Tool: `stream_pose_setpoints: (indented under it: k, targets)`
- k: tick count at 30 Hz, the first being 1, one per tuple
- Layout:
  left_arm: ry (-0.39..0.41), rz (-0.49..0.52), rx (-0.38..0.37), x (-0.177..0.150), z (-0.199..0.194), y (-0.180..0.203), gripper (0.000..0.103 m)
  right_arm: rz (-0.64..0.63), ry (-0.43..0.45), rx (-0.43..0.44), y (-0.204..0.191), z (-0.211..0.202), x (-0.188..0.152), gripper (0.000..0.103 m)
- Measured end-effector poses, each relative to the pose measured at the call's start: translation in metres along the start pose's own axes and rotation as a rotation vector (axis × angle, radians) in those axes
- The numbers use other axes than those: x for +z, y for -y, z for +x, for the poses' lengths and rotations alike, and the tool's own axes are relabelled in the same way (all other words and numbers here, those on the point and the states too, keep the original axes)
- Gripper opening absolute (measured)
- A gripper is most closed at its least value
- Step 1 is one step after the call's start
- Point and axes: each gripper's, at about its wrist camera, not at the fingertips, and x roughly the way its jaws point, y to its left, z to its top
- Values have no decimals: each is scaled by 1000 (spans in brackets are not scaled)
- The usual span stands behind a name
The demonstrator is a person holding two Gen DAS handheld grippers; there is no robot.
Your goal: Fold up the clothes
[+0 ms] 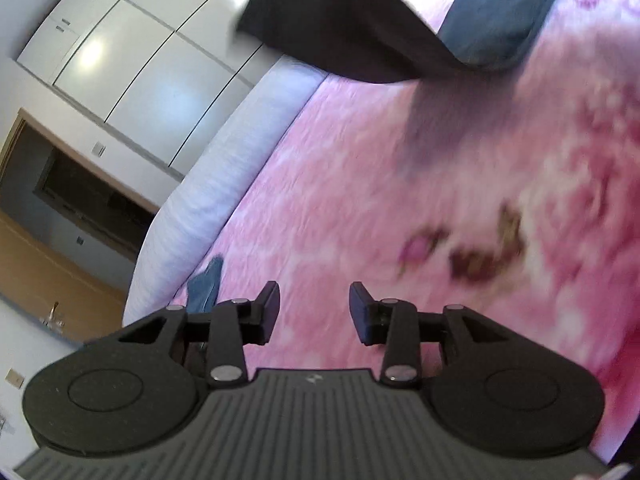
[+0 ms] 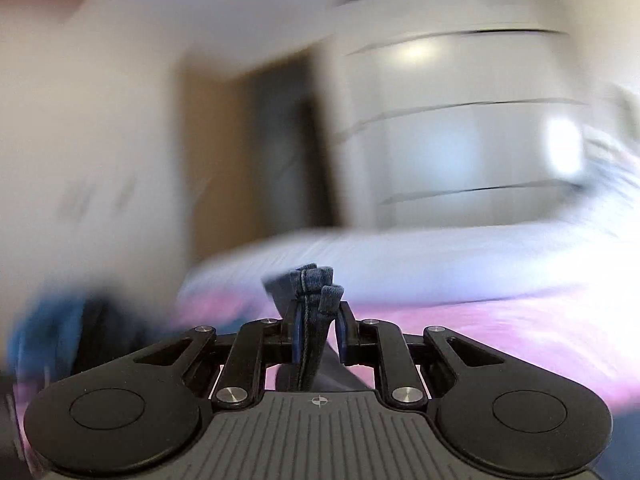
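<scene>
Just beyond the left gripper (image 1: 314, 311), whose jaws stand apart with nothing between them, lies the pink flowered bedspread (image 1: 360, 184), much blurred. A small piece of blue denim (image 1: 206, 284) shows beside its left finger, at the bed's pale edge. Farther on, a dark garment (image 1: 340, 28) hangs over the bed, with a folded blue cloth (image 1: 504, 12) lying behind it. White wardrobe doors (image 1: 152, 64) stand beyond the bed.

The right gripper (image 2: 318, 320) is closed narrowly on a bunched denim hem (image 2: 316, 292) (several folded layers stick up between the pads). It points about level across the bed, toward the blurred wardrobe.
</scene>
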Motion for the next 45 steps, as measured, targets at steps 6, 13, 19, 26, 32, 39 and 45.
stream_pose_setpoints:
  k: [6, 13, 19, 26, 32, 39, 45]
  targets:
    - [89, 96, -98, 72, 5, 40, 38, 567, -64, -435, 206, -103, -69, 16]
    - [171, 234, -214, 153, 32, 90, 42, 714, -155, -452, 261, -116, -95, 16]
    - [249, 257, -280, 213, 70, 114, 42, 618, -54, -431, 263, -136, -70, 16]
    - [227, 243, -372, 234, 104, 130, 41, 642, -180, -482, 284, -132, -86, 16]
    - [187, 240, -442, 240, 115, 123, 40, 589, -237, -509, 276, -143, -87, 16]
    - [210, 339, -368, 218, 94, 99, 45, 402, -305, -525, 244, -163, -56, 45]
    - [284, 647, -241, 179, 104, 97, 62, -112, -465, -223, 125, -141, -75, 66]
